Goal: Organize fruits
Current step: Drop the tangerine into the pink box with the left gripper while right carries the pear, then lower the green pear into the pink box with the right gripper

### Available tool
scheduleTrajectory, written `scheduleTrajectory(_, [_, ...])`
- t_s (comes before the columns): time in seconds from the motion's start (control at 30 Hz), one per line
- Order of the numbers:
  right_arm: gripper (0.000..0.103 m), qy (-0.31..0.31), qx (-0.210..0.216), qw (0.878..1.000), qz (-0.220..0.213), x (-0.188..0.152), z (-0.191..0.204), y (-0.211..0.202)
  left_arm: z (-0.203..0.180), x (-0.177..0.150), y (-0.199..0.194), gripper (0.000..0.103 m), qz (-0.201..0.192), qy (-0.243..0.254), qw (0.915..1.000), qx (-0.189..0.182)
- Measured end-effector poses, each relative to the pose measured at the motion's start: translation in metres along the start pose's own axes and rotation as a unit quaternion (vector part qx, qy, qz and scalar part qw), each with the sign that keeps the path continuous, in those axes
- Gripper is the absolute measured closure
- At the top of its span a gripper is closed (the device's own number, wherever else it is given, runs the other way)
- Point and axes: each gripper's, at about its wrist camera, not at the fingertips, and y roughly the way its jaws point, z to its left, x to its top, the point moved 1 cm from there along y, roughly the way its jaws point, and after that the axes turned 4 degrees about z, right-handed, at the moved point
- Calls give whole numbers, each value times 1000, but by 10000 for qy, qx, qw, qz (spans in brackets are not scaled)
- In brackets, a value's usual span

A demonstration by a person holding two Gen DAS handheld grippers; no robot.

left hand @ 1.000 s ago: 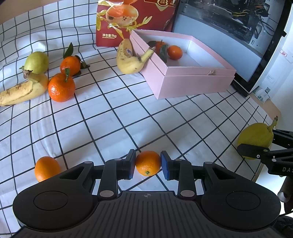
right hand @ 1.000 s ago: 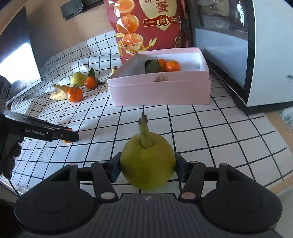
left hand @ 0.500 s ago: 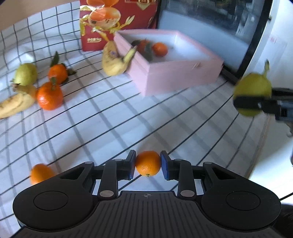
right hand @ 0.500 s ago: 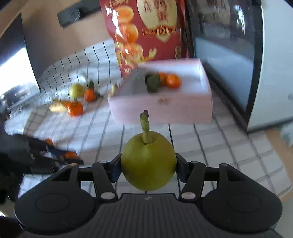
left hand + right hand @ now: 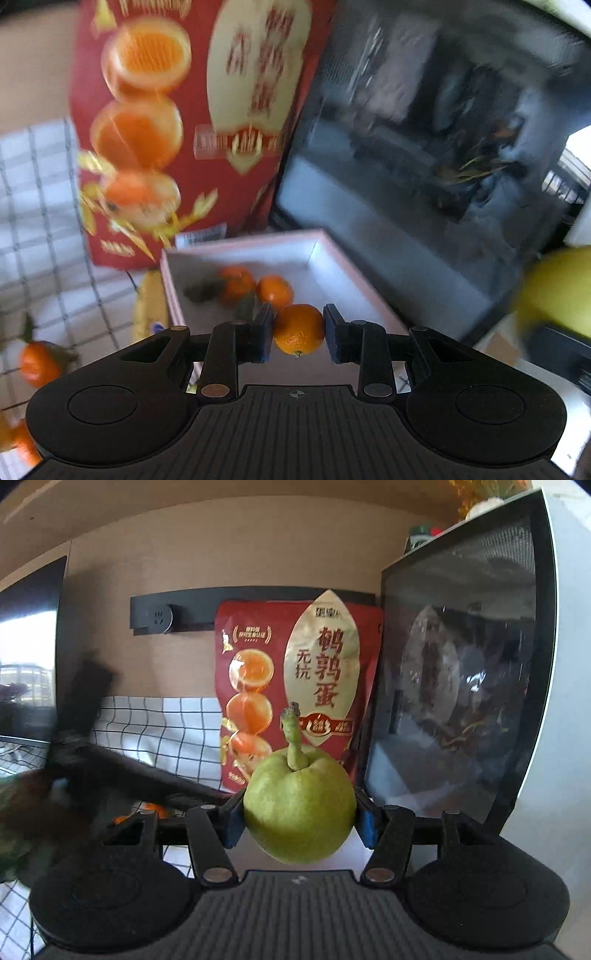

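My left gripper (image 5: 298,334) is shut on a small orange tangerine (image 5: 298,328) and holds it in the air just in front of the pink box (image 5: 334,269). Two tangerines (image 5: 274,291) and dark leaves lie inside the box. My right gripper (image 5: 298,821) is shut on a green pear (image 5: 298,805), stem up, held high above the table. The pear also shows in the left wrist view (image 5: 559,291) at the far right edge. The left gripper's arm (image 5: 122,771) crosses the right wrist view, blurred.
A red snack bag (image 5: 184,122) stands behind the box, with a black-doored appliance (image 5: 424,177) to its right. A banana (image 5: 149,306) leans at the box's left side. More tangerines (image 5: 35,363) lie on the checked cloth (image 5: 33,206) at the left.
Both grippers have risen and moved toward the pink box, each still holding its fruit. The left gripper now hovers at the box's near edge; the right view has tilted up to the wall.
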Motion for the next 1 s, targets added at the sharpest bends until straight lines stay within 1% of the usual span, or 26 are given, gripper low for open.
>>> scheduleTrajectory(0.07, [45,-102,-68,9999,-39,0,2,2,1,-4,22,70,213,88,9997,116])
scheduleTrajectory(0.13, [45,-175,-106,9998,-37,0,3,6,1,-12,29,70,172,232,9993,231])
scheduleTrajectory(0.17, [45,-182,-98,9998,-9,-2,2,9,2,-16,27,70,111,200,9995,205])
scheduleTrajectory(0.27, [45,-56,-39,9997,214,-6,-4,25,14,-30,4,70,-86,-156,9998,105])
scheduleTrajectory(0.33, [45,148,33,9990,427,-10,-14,40,19,-45,-19,70,-217,-304,9993,90])
scheduleTrajectory(0.4, [45,439,182,9963,720,-14,-26,60,21,-63,-39,70,-237,-387,9990,53])
scheduleTrajectory(0.53, [45,983,652,9842,1317,-21,-32,105,27,-108,-63,70,45,-729,9973,-22])
scheduleTrajectory(0.6, [45,1120,841,9772,1598,-26,-26,130,30,-128,-70,70,173,-854,9962,62])
scheduleTrajectory(0.7, [45,1117,1021,9692,1943,-35,-8,161,37,-148,-85,70,252,-1007,9942,280])
scheduleTrajectory(0.8, [45,1146,1073,9625,2214,-44,2,183,44,-163,-105,70,243,-1152,9919,486])
scheduleTrajectory(0.9, [45,1232,1071,9554,2461,-52,4,199,51,-174,-121,70,175,-1341,9891,582])
scheduleTrajectory(1.0, [45,1293,1101,9481,2687,-60,6,209,59,-182,-126,70,150,-1536,9858,665])
